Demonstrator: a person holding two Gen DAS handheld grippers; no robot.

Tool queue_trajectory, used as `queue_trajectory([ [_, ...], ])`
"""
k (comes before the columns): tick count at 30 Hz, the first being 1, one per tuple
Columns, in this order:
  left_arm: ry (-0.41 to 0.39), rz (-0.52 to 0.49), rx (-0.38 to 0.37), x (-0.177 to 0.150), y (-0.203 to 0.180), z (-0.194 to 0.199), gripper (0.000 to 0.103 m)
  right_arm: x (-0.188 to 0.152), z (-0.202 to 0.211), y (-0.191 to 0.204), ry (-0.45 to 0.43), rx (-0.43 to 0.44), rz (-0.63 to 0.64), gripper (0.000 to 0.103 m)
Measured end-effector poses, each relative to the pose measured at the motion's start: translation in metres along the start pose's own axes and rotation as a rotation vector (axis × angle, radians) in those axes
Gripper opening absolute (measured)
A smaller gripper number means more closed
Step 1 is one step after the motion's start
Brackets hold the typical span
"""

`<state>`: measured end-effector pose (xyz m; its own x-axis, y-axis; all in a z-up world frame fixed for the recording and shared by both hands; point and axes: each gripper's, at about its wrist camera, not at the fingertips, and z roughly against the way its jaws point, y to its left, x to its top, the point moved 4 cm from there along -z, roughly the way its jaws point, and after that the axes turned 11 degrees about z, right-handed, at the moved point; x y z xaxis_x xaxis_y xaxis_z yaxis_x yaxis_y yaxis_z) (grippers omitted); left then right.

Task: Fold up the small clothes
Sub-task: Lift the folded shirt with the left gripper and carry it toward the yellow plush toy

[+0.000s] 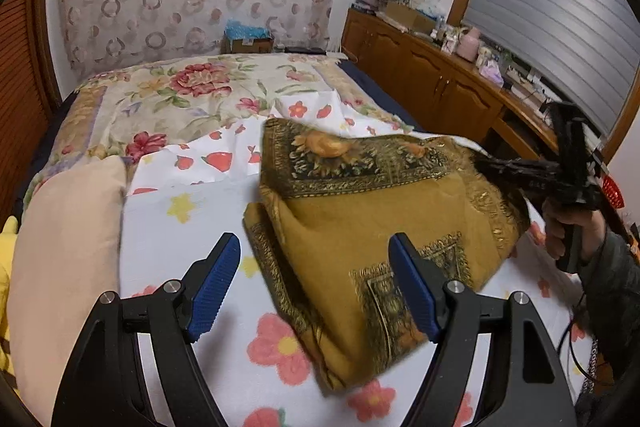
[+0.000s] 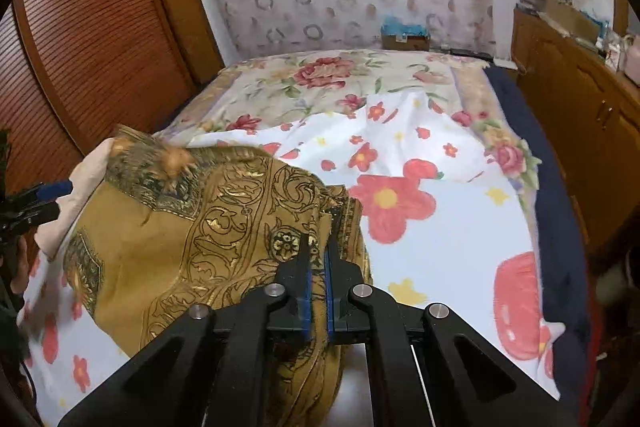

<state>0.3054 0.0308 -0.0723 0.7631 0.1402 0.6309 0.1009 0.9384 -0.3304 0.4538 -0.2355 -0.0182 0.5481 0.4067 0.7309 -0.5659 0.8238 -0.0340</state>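
Note:
A mustard-gold patterned cloth [image 1: 360, 219] lies partly folded on the flowered white sheet [image 1: 192, 227] of the bed. My left gripper [image 1: 316, 267] is open and empty, hovering over the cloth's near left edge. My right gripper [image 2: 318, 255] is shut on an edge of the cloth [image 2: 192, 223] and holds it lifted, with cloth draped below the fingers. In the left wrist view the right gripper [image 1: 520, 167] shows at the cloth's far right side. In the right wrist view the left gripper [image 2: 44, 195] shows at the far left.
A beige pillow [image 1: 68, 247] lies at the bed's left. A floral quilt [image 1: 180, 91] covers the far part of the bed. A wooden cabinet [image 1: 432, 75] with clutter runs along the right. A wooden louvred door [image 2: 92, 35] stands left.

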Motion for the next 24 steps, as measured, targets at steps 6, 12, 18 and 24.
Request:
queue_trajectory([
  [6, 0.032, 0.004, 0.052, 0.008, 0.01, -0.028, 0.077, 0.005, 0.009, 0.012, -0.01, -0.056, 0.026, 0.05],
  [12, 0.079, 0.041, 0.086, 0.012, 0.023, -0.054, 0.077, 0.001, -0.012, 0.01, 0.03, -0.023, 0.018, 0.059],
  [18, 0.097, 0.078, 0.071, 0.006, 0.03, -0.059, 0.077, 0.002, -0.021, 0.001, 0.057, 0.035, -0.028, 0.059],
  [24, 0.1, 0.084, 0.025, 0.005, 0.028, -0.061, 0.057, 0.004, -0.023, 0.001, 0.066, 0.084, -0.026, 0.054],
])
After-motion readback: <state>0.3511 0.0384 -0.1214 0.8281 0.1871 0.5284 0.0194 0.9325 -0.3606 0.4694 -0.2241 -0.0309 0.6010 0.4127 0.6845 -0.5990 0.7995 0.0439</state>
